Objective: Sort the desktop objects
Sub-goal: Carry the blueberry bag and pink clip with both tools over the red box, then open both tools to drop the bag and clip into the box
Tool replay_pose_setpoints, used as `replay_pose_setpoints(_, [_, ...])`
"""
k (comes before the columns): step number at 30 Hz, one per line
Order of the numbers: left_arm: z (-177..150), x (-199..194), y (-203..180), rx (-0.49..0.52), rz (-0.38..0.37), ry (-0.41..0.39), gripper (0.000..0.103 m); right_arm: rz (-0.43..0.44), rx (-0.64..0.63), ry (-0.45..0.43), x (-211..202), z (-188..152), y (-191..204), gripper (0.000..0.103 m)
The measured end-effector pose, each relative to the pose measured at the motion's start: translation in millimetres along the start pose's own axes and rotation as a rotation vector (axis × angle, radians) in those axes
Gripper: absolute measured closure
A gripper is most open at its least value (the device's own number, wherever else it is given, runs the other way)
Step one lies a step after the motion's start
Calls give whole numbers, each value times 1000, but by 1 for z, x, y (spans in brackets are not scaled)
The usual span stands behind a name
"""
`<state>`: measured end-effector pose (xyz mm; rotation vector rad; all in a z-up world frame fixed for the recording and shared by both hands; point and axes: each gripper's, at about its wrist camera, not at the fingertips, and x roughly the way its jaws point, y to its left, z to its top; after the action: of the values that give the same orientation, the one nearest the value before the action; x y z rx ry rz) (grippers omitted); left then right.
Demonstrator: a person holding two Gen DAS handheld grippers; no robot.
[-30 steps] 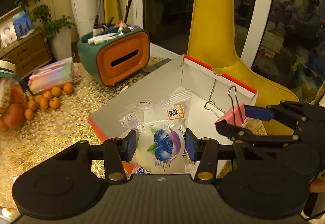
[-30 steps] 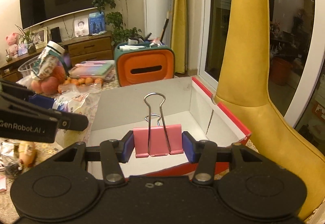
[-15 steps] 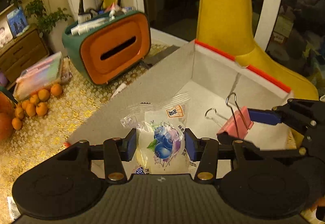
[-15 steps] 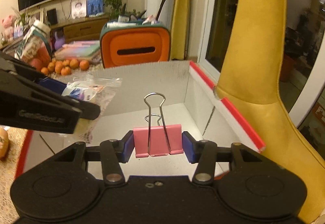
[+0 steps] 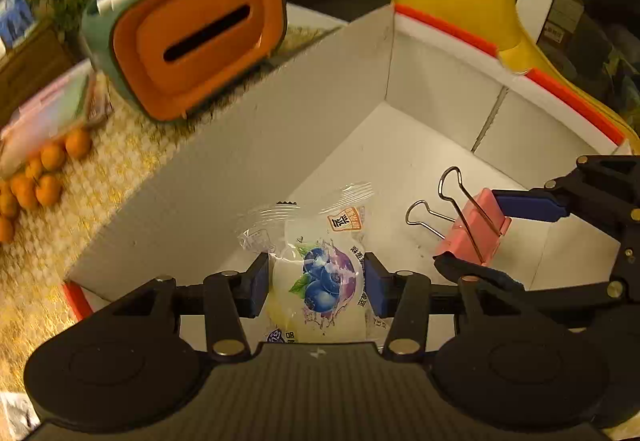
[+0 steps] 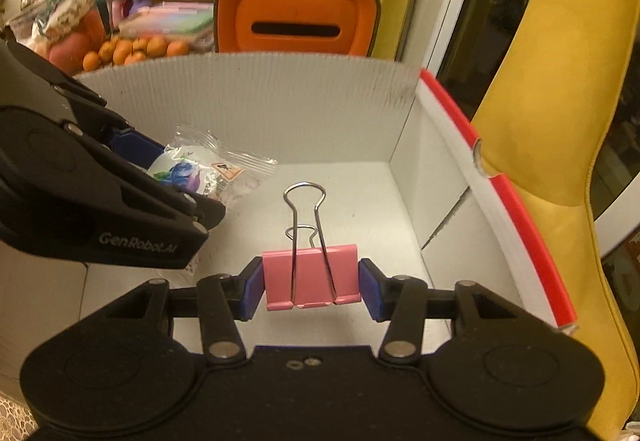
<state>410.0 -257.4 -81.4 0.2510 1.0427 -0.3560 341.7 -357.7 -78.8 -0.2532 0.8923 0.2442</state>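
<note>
My left gripper is shut on a clear snack packet printed with blueberries, held inside the white cardboard box with red rims. In the right wrist view the same packet shows at the left, between the left gripper's fingers. My right gripper is shut on a pink binder clip, wire handles pointing away, low over the box floor. From the left wrist view the clip hangs to the right of the packet, in the right gripper.
An orange and green tissue box with pens on top stands behind the box. Small oranges and a pastel case lie on the gold tablecloth to the left. A yellow chair stands along the box's right side.
Both grippers have sunk from above the rim down into the box, each keeping its hold. The box walls now fill more of both views.
</note>
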Motion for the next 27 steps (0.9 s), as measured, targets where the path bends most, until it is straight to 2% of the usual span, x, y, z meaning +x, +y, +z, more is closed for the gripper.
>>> replay_pose_setpoints(5, [2,6,2,-12,-13,50,55,27,-3,54,4,2,0,55])
replay_pose_setpoints(10, [3,7,1,-5,-19,76,55,31,-15,65,3,1,1,54])
replay_pose_setpoints(15, [3,9,-2,12,-6,94,47,33,-27,85,6,3,1,54])
replay_pose_setpoints(17, [3,7,-1,6,-9,83,42,32,-29,89,6,3,1,53])
replay_pose_setpoints(19, [3,4,1,-8,-18,73,39,37,-23,91,4,3,1,48])
replay_pose_setpoints(21, [4,-1,3,-20,-31,57,38,35,-20,85,2,3,0,41])
replay_pose_setpoints(27, [-1,-24,2,-20,-47,10,38,41,-14,64,-12,4,0,39])
